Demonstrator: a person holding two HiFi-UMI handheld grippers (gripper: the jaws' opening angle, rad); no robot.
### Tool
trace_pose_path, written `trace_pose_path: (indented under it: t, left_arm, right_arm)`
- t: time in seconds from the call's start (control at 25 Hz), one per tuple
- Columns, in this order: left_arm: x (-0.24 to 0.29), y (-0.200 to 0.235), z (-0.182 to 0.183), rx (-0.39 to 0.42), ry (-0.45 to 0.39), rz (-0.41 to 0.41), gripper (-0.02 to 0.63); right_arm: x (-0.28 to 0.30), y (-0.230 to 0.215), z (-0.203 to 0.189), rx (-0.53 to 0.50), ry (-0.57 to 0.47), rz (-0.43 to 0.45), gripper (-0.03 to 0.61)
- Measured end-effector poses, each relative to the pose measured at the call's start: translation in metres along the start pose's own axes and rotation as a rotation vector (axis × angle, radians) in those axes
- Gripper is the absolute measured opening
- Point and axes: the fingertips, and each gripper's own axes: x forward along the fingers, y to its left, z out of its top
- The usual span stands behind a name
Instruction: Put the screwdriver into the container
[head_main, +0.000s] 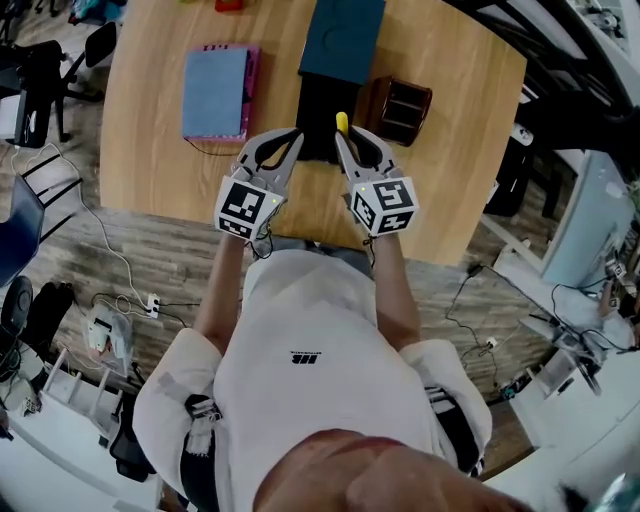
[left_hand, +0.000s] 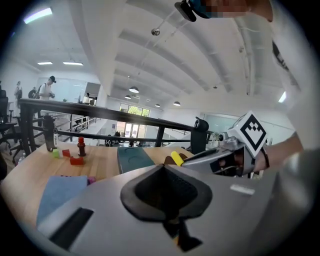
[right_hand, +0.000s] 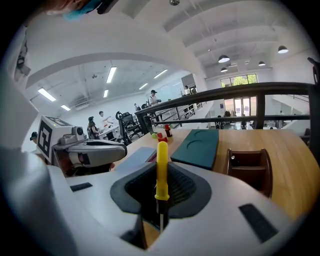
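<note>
Yellow, smooth and round-tipped, the plastic handle of the screwdriver (right_hand: 161, 170) stands upright above the jaw tips of the right tool (head_main: 352, 140). Its thin metal shaft runs down between the black ribbed pads. This tool is clenched on the screwdriver at the dark collar where handle meets shaft. The screwdriver is thus held in the air over the middle of the table's near edge, apart from the container (head_main: 402, 108) and not inside it.

The container is a brown, glossy, open-topped box with an inner divider. It stands right of centre, between the tools and the right edge.

The table (head_main: 150, 150) is pale wood with a visible grain.

The left tool (left_hand: 164, 175) is of grey moulded plastic with matching black pads. Its jaws are closed together on nothing. It is held level with the right tool, just beside it.

Other objects:
- A dark teal flat slab (head_main: 343, 38) with shallow circular recesses lies toward the far edge at centre.
- A black block (head_main: 318, 120) adjoins the slab's near side. Whether the two form one body cannot be told.
- A soft blue rectangular pad (head_main: 213, 92) with a pink border lies toward the left edge.
- A small red bottle (left_hand: 81, 146) and coloured blocks stand at the far edge.
</note>
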Motion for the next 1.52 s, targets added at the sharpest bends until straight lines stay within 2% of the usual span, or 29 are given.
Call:
trace_pose_path:
  t: [0.16, 0.36, 0.8, 1.52]
  left_arm:
    - [0.013, 0.01, -0.013, 0.003, 0.031, -0.024, 0.009]
    - [0.028, 0.024, -0.024, 0.049, 0.061, -0.052, 0.009]
    - [0.047, 0.037, -0.059, 0.051, 0.119, -0.093, 0.009]
    - [0.061, 0.045, -0.075, 0.041, 0.153, -0.122, 0.009]
  right_arm:
    - [0.02, -0.007, -0.012, 0.02, 0.035, -0.014, 0.06]
    - [0.048, -0.014, -0.025, 0.034, 0.099, -0.031, 0.06]
    - [0.087, -0.022, -0.06, 0.041, 0.223, -0.051, 0.061]
    - [0.124, -0.033, -0.081, 0.036, 0.355, -0.095, 0.061]
